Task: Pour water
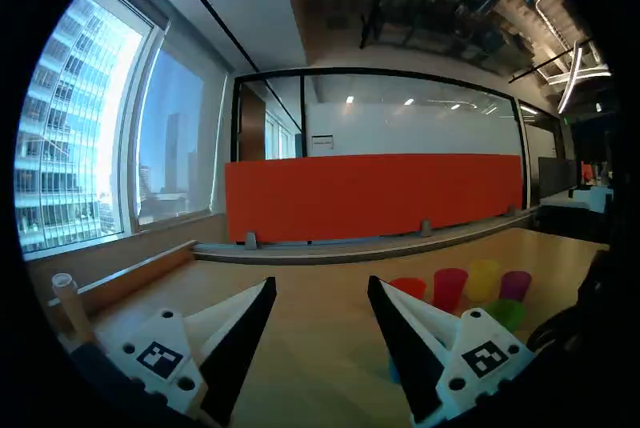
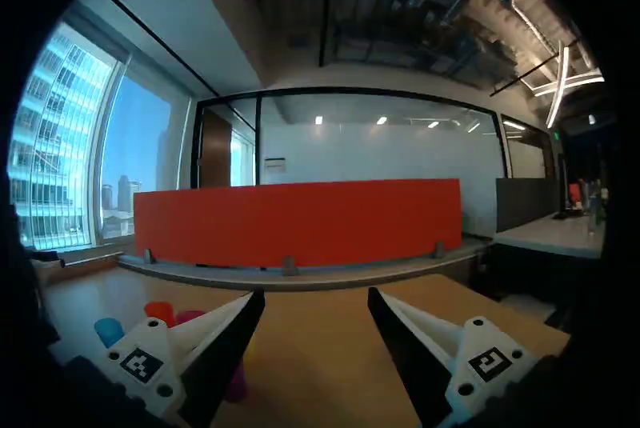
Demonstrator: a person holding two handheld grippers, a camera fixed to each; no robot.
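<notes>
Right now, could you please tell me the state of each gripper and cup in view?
Left gripper: open, holding nothing.
Right gripper: open, holding nothing.
Orange cup: upright, partly behind a finger.
Red cup: upright.
Yellow cup: upright.
Purple cup: upright.
Green cup: upright; fill cannot be told.

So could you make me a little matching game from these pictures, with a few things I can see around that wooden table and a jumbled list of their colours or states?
Things:
1. partition panel
2. left gripper
3. back cup, between the pink cup and the purple cup
4. front cup, just in front of the purple cup

Colours or states:
a. green
b. open, holding nothing
c. orange-red
d. yellow

Pairs: 1-c, 2-b, 3-d, 4-a.
</notes>
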